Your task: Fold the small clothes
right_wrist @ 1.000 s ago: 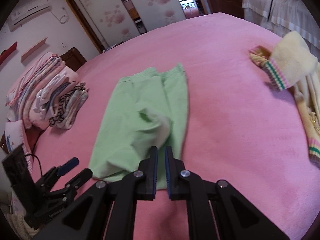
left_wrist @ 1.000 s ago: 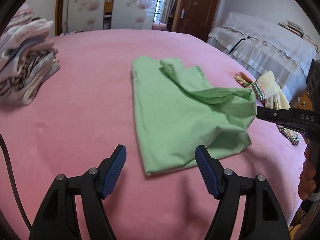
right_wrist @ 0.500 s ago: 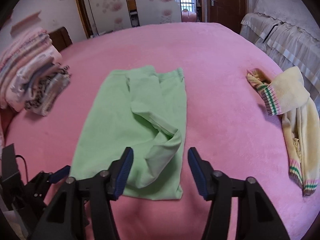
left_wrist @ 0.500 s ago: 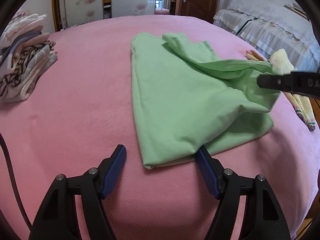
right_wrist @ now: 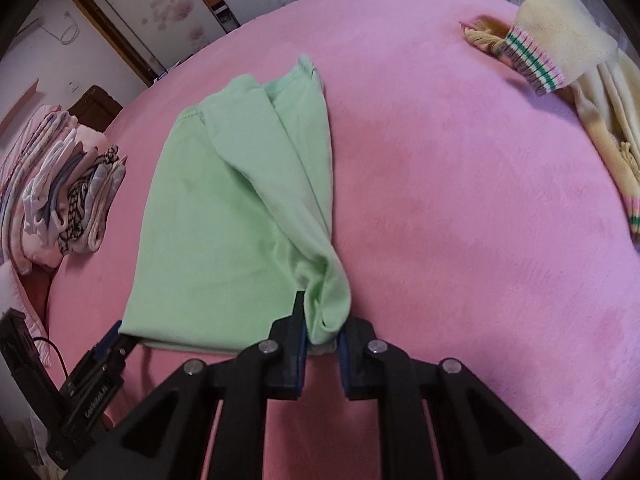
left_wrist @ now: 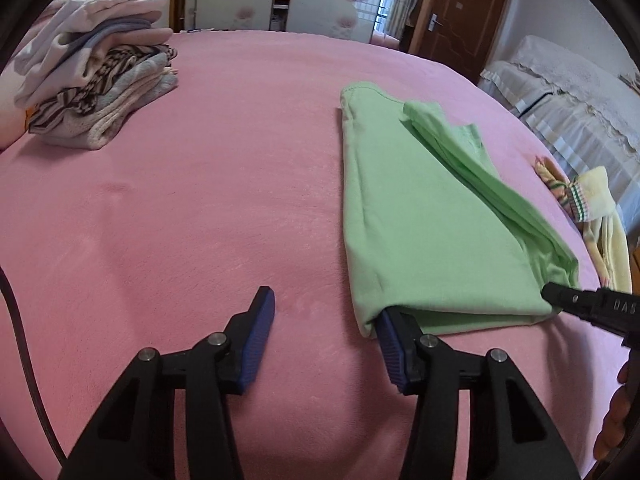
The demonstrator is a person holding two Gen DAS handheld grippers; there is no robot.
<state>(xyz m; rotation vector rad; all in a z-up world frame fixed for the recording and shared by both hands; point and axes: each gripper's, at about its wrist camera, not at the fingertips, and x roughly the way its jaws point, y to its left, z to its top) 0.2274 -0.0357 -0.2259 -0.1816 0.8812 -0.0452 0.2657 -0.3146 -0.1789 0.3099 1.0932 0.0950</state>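
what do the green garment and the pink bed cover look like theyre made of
Green garment: seemingly a thin cotton-type jersey, matte; it drapes in soft folds and bunches limply between the right gripper fingers. Pink bed cover: likely a plush fleece or velvety blanket, matte, with a short fuzzy nap that shows brushed streaks and shallow dents. Exact fibres cannot be told.

The left wrist view looks forward from low above the pink bed (left_wrist: 200, 208), close to the near left corner of the green garment (left_wrist: 420, 216), and it faces the wardrobe doors and the brown door. The right wrist view sits just at the garment's near right corner and looks across the bed. Both views share the garment, the folded pile (right_wrist: 68, 184) and the yellow sweater (right_wrist: 568, 64).
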